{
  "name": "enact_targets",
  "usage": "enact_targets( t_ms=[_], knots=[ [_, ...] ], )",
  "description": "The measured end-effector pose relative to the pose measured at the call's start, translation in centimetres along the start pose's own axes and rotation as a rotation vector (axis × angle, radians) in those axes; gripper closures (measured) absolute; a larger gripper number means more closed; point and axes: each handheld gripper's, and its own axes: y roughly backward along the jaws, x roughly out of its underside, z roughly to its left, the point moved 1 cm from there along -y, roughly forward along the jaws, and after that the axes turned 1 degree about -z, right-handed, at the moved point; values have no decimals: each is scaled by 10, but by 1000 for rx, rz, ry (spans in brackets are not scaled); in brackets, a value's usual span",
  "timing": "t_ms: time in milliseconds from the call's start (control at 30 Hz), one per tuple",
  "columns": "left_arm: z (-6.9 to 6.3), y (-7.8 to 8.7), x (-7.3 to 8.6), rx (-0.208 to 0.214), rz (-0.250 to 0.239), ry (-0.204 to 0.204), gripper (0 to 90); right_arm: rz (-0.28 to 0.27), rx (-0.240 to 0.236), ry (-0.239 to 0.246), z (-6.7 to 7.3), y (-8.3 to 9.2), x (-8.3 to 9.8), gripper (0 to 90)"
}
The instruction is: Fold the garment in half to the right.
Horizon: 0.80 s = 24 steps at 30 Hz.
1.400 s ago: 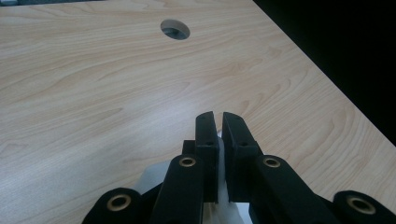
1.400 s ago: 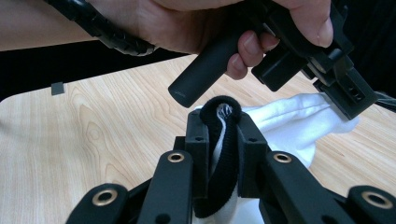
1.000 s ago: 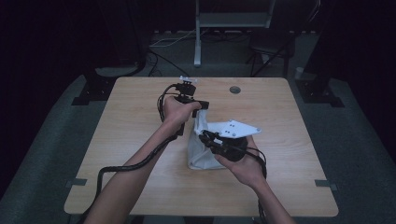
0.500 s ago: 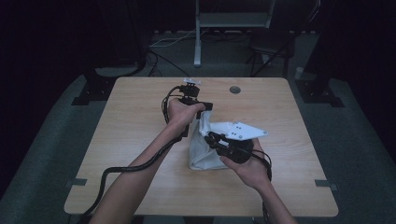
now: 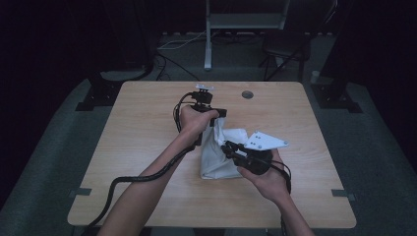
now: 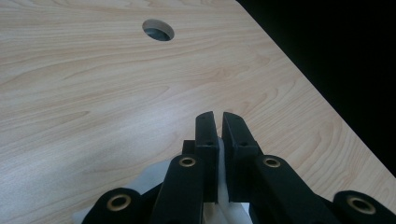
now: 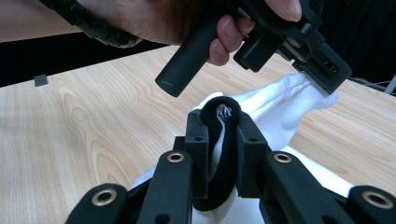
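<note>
A white cloth [image 5: 216, 164] with a thick black band lies bunched at the middle of the wooden table [image 5: 142, 132]. My left gripper [image 5: 218, 116] points down over its far end and is shut on a fold of the white cloth [image 6: 219, 196]. In the right gripper view that gripper [image 7: 322, 74] pinches a raised tip of the cloth [image 7: 285, 107]. My right gripper [image 5: 230, 147] comes in from the right, shut on the black band [image 7: 223, 154], which loops over the jaw tips.
A round cable hole [image 5: 247, 94] sits in the table's far side, also in the left gripper view [image 6: 158, 30]. The table's right edge [image 6: 327, 107] drops to dark floor. A chair and a metal stand stand behind the table. Cables trail from both grippers.
My right gripper has shifted slightly to the right and toward the near edge, keeping its hold on the band. The left gripper has barely moved.
</note>
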Motion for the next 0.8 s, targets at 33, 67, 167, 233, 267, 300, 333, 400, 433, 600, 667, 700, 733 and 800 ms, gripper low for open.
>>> enact_targets(
  t_ms=[33,67,167,233,267,300,333,400,433,600,667,700,733,800],
  knots=[
    [-1,-1,1,6,-5,6,858,1,0,0,0,0,0,790],
    [-2,-2,1,7,-9,10,857,0,1,2,0,1,1,790],
    [-3,-4,2,8,-15,12,857,4,5,0,-1,3,3,789],
    [-4,-5,2,8,-18,17,857,1,8,-5,-2,4,5,789],
    [-4,-5,2,8,-18,18,857,3,11,-8,-3,5,6,788],
    [-4,-6,3,7,-17,15,857,2,12,-10,-3,5,7,788],
    [-4,-6,3,10,-18,17,857,6,14,-10,-4,6,8,788],
    [-4,-8,4,9,-20,18,857,7,14,-11,-4,7,9,788],
    [-5,-8,4,10,-19,21,857,8,17,-13,-5,8,10,789],
    [-7,-12,6,14,-27,28,856,8,25,-17,-8,11,12,788],
    [-7,-14,7,15,-26,31,856,7,27,-22,-8,13,14,788],
    [-7,-15,7,16,-26,31,856,10,28,-22,-9,13,15,788],
    [-7,-15,8,16,-24,31,856,11,29,-24,-9,14,16,788],
    [-7,-16,8,16,-24,32,856,11,33,-26,-11,14,18,788]
  ],
)
